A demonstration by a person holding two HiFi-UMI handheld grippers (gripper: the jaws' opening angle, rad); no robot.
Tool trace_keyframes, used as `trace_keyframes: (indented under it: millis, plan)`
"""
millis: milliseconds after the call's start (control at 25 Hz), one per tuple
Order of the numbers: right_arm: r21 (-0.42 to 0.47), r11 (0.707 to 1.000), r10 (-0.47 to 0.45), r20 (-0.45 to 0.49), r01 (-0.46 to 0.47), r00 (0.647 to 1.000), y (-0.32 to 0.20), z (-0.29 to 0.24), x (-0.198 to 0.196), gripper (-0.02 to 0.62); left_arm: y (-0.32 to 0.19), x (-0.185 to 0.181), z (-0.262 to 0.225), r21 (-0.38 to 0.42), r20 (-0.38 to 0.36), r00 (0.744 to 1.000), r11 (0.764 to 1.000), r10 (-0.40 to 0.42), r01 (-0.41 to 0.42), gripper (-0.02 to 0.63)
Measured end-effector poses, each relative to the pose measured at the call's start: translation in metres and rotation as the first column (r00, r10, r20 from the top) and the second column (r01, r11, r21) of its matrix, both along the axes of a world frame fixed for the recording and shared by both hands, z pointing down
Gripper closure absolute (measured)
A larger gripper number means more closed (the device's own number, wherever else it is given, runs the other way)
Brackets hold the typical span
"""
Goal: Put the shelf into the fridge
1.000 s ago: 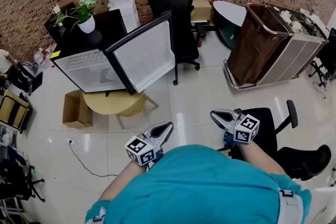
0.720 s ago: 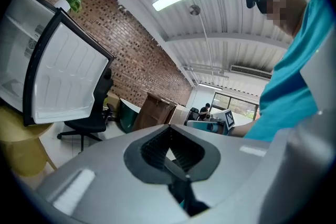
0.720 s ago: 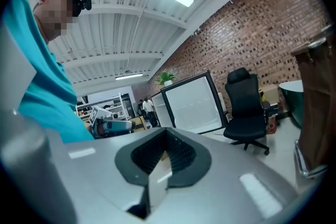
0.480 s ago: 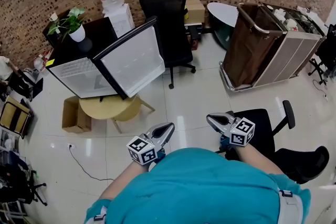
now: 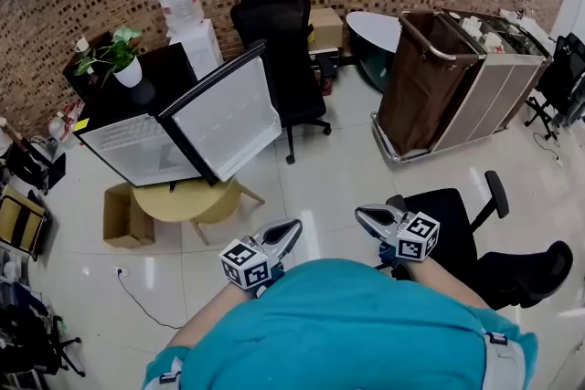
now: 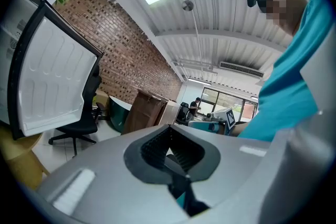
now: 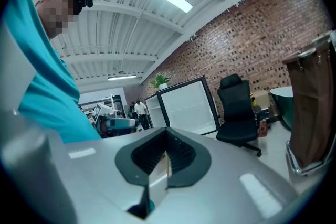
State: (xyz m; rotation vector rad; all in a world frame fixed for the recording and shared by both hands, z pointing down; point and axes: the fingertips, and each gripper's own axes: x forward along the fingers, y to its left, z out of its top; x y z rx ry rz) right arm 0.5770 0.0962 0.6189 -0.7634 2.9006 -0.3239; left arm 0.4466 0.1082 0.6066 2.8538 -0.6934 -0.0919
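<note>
Your left gripper (image 5: 291,226) and right gripper (image 5: 363,215) are closed and empty, well apart from the open fridge (image 5: 174,73). A grid (image 5: 128,134) inside may be the shelf. 2 stages fit: shelf seated, or shelf out of view.

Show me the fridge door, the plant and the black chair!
fridge door (image 5: 228,119), head view, on its white inner panel.
plant (image 5: 128,73), head view, on its white pot.
black chair (image 5: 272,30), head view, on its backrest.

A teal short-sleeved shirt (image 5: 347,324) fills six o'clock of the head view. The silver left gripper (image 5: 292,225) and right gripper (image 5: 360,213) each carry a black-and-white marker cube (image 5: 243,263).
</note>
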Motion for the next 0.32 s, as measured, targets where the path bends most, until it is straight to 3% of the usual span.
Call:
trace_keyframes:
  millis: [320]
  plan:
    - [-0.003, 1.0, -0.009, 0.004, 0.01, 1.0, -0.0049, 0.0027, -0.0047, 0.595, -0.0061, -0.0015, 0.0009, 0.006, -0.001, 1.0, 1.0, 0.0, 0.0, 0.606]
